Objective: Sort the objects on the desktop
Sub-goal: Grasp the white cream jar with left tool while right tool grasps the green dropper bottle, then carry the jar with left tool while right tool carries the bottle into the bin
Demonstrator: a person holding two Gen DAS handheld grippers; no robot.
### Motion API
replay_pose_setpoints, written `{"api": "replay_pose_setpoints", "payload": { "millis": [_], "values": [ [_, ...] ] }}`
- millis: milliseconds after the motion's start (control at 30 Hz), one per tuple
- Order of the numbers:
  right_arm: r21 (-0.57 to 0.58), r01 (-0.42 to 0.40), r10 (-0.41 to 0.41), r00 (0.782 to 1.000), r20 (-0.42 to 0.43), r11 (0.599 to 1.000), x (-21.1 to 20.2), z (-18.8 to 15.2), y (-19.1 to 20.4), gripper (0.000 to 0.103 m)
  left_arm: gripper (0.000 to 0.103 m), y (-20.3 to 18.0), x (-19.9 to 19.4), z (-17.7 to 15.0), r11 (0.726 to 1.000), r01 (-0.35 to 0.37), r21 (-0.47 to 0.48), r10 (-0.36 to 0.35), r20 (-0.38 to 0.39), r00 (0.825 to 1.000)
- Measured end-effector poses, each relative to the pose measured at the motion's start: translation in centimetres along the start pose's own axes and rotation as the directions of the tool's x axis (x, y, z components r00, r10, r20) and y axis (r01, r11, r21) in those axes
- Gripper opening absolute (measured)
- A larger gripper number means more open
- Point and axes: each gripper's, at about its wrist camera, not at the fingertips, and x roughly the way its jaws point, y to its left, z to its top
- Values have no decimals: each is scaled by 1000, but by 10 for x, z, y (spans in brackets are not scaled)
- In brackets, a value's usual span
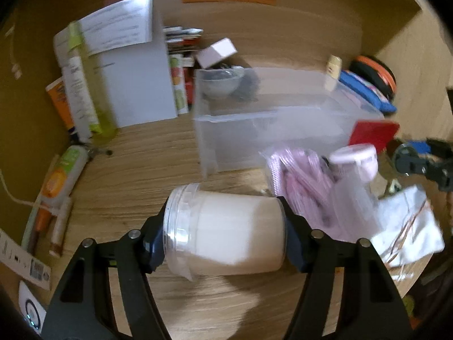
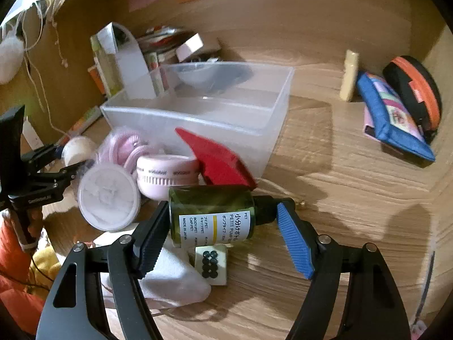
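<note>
the left gripper has its fingers pressed on the two ends of a white jar, gripping it lengthwise just above the table, near the clear bin. the right gripper grips a green pump bottle end to end, base on the left finger, black cap at the blue pad, in front of the same clear bin. both holds look risky: an end grip on a smooth round body could let the jar roll or slip out, and the narrow cap may pivot free. swinging either load toward the bin could knock the red card or pink case in the near clutter.
</note>
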Motion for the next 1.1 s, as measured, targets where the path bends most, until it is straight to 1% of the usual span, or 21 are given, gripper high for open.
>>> {"api": "replay_pose_setpoints", "payload": {
  "millis": [133,233,433,633,800,967,1100],
  "values": [
    [16,12,-13,999,31,1000,-12,3,-4,73,67,3,-8,5,999,-11,-34,12,24,1000],
    [14,27,-27,998,56,1000,-22,7,-5,73,67,2,-18,10,999,-18,-43,20,58,998],
    [17,43,-45,993,105,999,-38,16,-8,73,67,5,-36,33,996,-10,-89,22,134,991],
    [8,50,-51,986,160,999,-51,35,-9,73,67,7,-45,60,993,-26,-112,48,196,979],
    [-13,37,-34,980,197,999,-54,54,-8,73,67,11,-41,84,993,-2,-118,28,222,975],
    [-23,12,-7,976,217,1000,-46,75,-10,73,67,11,-32,108,994,-30,-110,55,235,970],
    [-38,-6,14,978,208,999,-31,91,-11,73,67,11,-19,127,994,9,-107,15,222,975]
  ]
}}
